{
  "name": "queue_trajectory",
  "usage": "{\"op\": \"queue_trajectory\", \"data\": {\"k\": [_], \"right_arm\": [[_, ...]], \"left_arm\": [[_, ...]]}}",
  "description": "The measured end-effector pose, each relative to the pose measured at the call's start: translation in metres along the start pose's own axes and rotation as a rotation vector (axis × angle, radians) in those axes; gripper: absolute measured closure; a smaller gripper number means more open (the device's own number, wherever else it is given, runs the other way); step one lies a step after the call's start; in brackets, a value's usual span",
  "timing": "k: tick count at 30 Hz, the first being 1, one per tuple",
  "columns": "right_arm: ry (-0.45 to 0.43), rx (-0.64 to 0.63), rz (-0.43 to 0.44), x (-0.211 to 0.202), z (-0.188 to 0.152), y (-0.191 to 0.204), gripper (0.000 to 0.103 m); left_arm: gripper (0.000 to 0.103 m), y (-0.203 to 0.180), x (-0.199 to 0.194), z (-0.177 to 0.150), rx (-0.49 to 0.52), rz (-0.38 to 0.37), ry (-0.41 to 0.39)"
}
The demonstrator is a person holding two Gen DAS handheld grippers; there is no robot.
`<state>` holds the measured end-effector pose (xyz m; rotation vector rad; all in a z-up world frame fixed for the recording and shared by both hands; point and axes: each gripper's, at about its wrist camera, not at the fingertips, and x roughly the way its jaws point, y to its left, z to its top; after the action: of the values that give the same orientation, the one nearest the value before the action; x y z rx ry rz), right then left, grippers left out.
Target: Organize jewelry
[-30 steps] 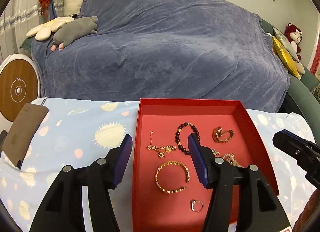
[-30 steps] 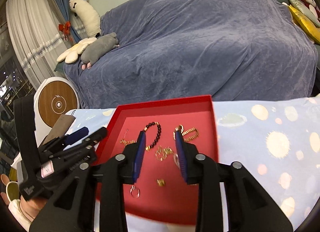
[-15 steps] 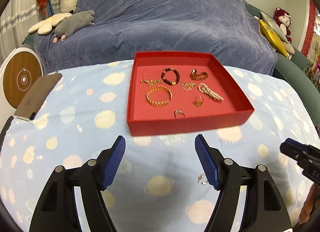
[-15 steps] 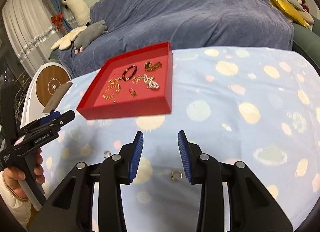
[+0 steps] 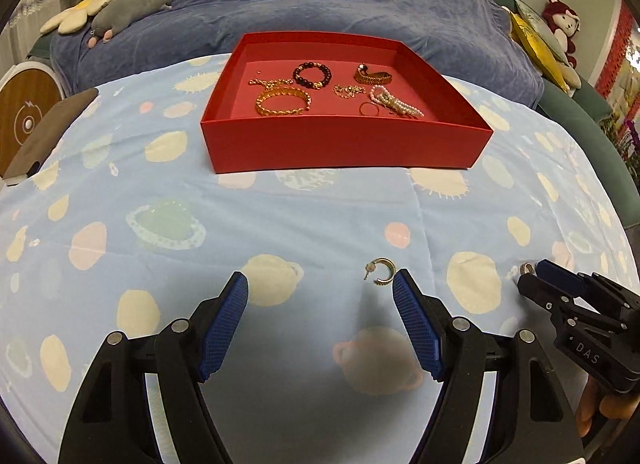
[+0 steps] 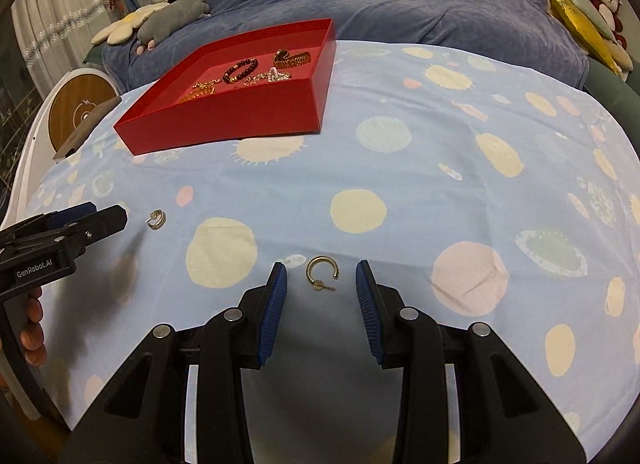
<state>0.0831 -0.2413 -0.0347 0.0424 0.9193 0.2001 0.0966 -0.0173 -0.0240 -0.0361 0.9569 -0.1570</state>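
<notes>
Left gripper (image 5: 320, 296): your jaws gape, hoop (image 5: 380, 272) just inside right pad.
Right gripper (image 6: 322, 284): jaws apart, earring (image 6: 322, 274) between, untouched.
Box (image 5: 344, 143): surface's far edge.

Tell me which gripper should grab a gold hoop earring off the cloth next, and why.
Probably right. The right gripper has its open jaws on either side of a hoop earring, so it only needs to lower and close. The left gripper is open, but its earring lies off-centre, just ahead of one finger.
</notes>
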Motion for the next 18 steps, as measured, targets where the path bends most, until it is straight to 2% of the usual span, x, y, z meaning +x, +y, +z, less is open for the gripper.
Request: {"op": "queue_trajectory", "data": {"k": [4, 11, 18], "right_arm": [[-0.005, -0.024, -0.013, 0.000, 0.000, 0.002, 0.070], [-0.011, -0.035, -0.028, 0.002, 0.003, 0.000, 0.087], [-0.006, -0.038, -0.019, 0.000, 0.003, 0.000, 0.087]], "left_arm": [[0.031, -0.011, 0.005, -0.001, 0.023, -0.009, 0.005], [0.031, -0.024, 0.013, -0.002, 0.062, -0.013, 0.007], [0.031, -0.032, 0.019, 0.000, 0.087, -0.006, -0.002]]}}
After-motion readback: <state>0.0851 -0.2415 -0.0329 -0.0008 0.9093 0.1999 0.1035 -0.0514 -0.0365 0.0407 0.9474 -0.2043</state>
